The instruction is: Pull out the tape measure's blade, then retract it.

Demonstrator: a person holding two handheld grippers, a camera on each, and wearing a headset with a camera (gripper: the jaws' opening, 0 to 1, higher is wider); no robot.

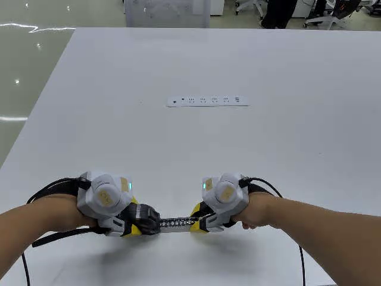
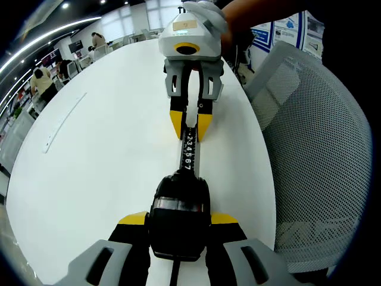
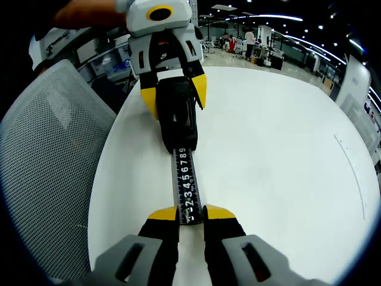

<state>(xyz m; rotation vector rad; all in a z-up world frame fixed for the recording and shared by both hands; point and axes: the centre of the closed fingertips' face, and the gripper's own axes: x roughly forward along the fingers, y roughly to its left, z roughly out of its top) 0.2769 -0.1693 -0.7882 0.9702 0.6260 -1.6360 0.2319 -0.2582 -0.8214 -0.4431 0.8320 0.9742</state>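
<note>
Tape case point(image 2: 178, 217) btwn L fingers point(image 2: 134, 219); blade tip point(image 3: 188, 207) pinched btwn R fingers point(image 3: 164, 214).

Wide room is left on the white table point(image 1: 286, 77) far, left and right, broken by a flat power strip point(image 1: 207, 100) far off. Passage between the left gripper point(image 1: 140, 221) and right gripper point(image 1: 198, 223) is barred by the tape measure point(image 1: 149, 219) and its blade point(image 1: 177, 223); a mesh chair point(image 2: 321, 149) is set near.

Black tape measure case point(image 2: 178, 217) is clamped between the yellow tips of the left gripper point(image 2: 178, 218), its short black blade point(image 3: 184, 179) with white digits running straight out to the right gripper point(image 3: 190, 213), which pinches the blade's free end.
</note>
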